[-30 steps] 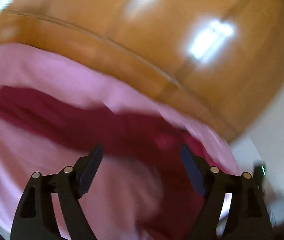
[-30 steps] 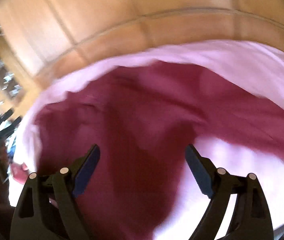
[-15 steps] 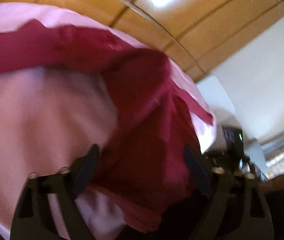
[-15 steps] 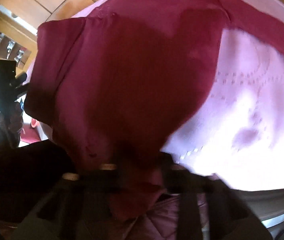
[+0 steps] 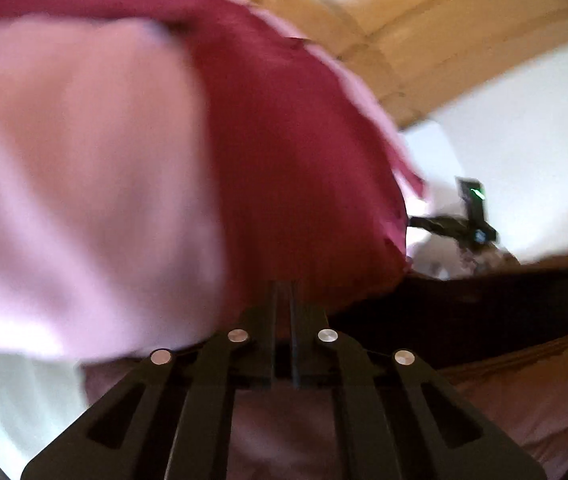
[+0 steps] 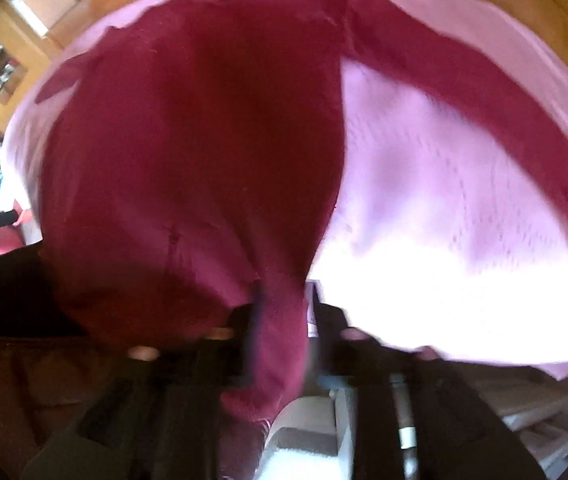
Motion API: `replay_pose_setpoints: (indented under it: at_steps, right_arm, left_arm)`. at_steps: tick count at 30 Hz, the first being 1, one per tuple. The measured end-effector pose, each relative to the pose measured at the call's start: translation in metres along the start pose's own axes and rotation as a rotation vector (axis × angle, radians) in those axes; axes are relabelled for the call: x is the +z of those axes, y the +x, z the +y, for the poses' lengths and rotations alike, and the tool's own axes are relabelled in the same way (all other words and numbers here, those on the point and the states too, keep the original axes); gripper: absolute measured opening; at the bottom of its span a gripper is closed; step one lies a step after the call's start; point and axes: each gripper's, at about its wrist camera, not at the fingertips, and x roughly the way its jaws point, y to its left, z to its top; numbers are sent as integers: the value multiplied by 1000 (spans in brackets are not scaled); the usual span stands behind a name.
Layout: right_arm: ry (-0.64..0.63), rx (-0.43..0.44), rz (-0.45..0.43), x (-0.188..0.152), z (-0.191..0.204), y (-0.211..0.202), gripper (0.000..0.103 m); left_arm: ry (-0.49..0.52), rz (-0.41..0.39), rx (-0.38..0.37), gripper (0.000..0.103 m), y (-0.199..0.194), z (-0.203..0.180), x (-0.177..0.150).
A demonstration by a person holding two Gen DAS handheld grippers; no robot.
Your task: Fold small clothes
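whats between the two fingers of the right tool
A bunched fold of the dark red garment sits between the fingers of the right tool, whose jaws have just been opening. The right wrist view shows it.

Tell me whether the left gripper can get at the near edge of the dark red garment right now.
Probably yes: the left gripper is shut right at the near edge of the dark red garment, which lies on the pink cloth, with nothing in between.
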Motion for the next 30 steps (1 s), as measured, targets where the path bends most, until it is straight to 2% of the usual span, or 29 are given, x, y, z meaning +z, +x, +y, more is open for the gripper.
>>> replay_pose_setpoints:
  at_steps: [2,3,4,5,6,8,9,12,15,17,19,23,27,28,29,30]
  right_arm:
    - [20,7,-52,9,-7,-7,51]
    - [24,9,-73,15,-8,-11,52]
    - [25,7,-106,23,-9,-16,55]
    - [29,3,-147,38,-10,-21,58]
    - [28,3,-173,43,-12,-27,59]
    - [19,-11,-236,75,-11,-30,68]
    - [21,-13,-260,92,-10,-29,70]
    - [44,-7,-323,144,-17,-24,71]
    - [70,-1,-347,202,-25,-11,73]
    - [71,-18,-347,229,-26,-2,80]
    - [53,-41,-335,259,-29,9,83]
    - [34,-73,-282,308,-39,37,90]
    - [15,-119,-201,339,-46,74,90]
    - [13,-113,-190,337,-47,78,86]
    - [8,-103,-177,339,-48,84,71]
    - [-6,-90,-164,339,-46,89,65]
  left_arm:
    - [-43,-71,64,5,-19,13,6]
    - [-72,-135,111,20,-31,19,15]
    - [-94,-187,139,44,-38,23,27]
    - [-100,-228,163,58,-42,24,36]
    - [-103,-306,214,76,-47,22,50]
    - [-91,-394,240,77,-45,17,83]
    - [-86,-409,254,77,-42,14,96]
    - [-3,-437,363,77,-16,-4,146]
    - [51,-413,436,77,12,-12,193]
    - [107,-393,504,77,33,-18,222]
    - [160,-367,534,77,50,-23,247]
    - [236,-298,649,77,86,-16,294]
    - [203,-218,698,77,118,11,323]
    - [191,-194,698,77,125,18,327]
    - [179,-161,687,77,134,27,328]
    - [185,-151,673,70,139,29,327]
